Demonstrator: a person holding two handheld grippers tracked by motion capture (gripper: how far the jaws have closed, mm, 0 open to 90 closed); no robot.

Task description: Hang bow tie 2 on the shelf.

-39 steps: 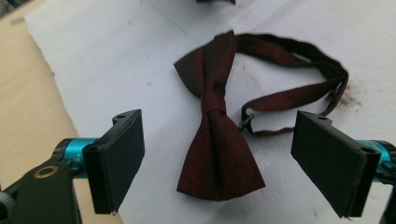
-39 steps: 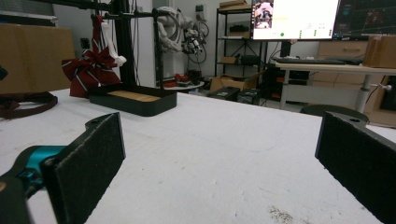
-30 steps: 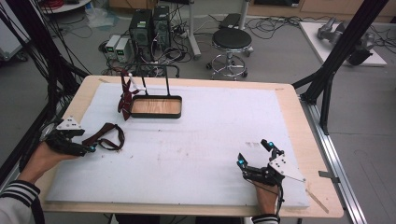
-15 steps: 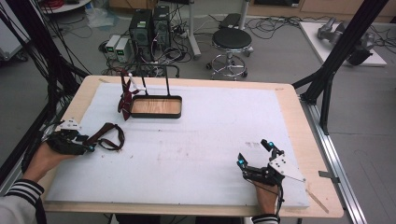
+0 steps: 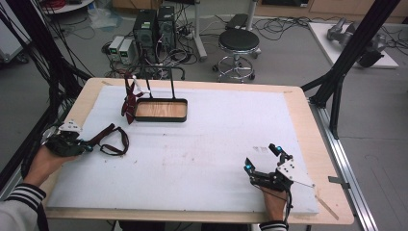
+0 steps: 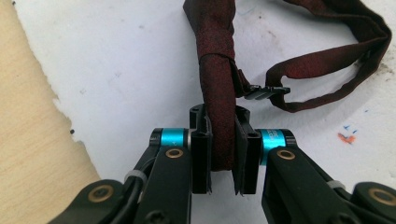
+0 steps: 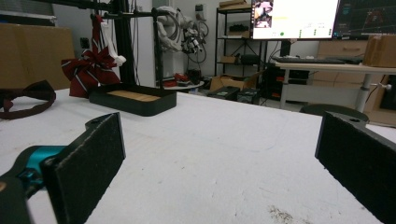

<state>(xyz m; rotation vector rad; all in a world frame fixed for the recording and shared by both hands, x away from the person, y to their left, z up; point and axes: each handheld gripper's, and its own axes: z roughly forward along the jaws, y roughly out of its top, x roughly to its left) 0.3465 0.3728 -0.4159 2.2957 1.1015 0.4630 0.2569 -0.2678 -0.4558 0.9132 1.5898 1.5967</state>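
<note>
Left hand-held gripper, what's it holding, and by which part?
The left hand-held gripper is shut on the dark red bow tie, gripping its thick folded fabric end, not the strap.

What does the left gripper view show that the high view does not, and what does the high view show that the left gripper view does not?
The left gripper view alone shows the left gripper with its jaws closed on the dark red strap, and a small black clasp on that strap. The high view alone shows the right gripper standing open, the black stand with its wooden tray, and a striped red tie hanging on it. Both show the strap's loop lying on the white table cover.
</note>
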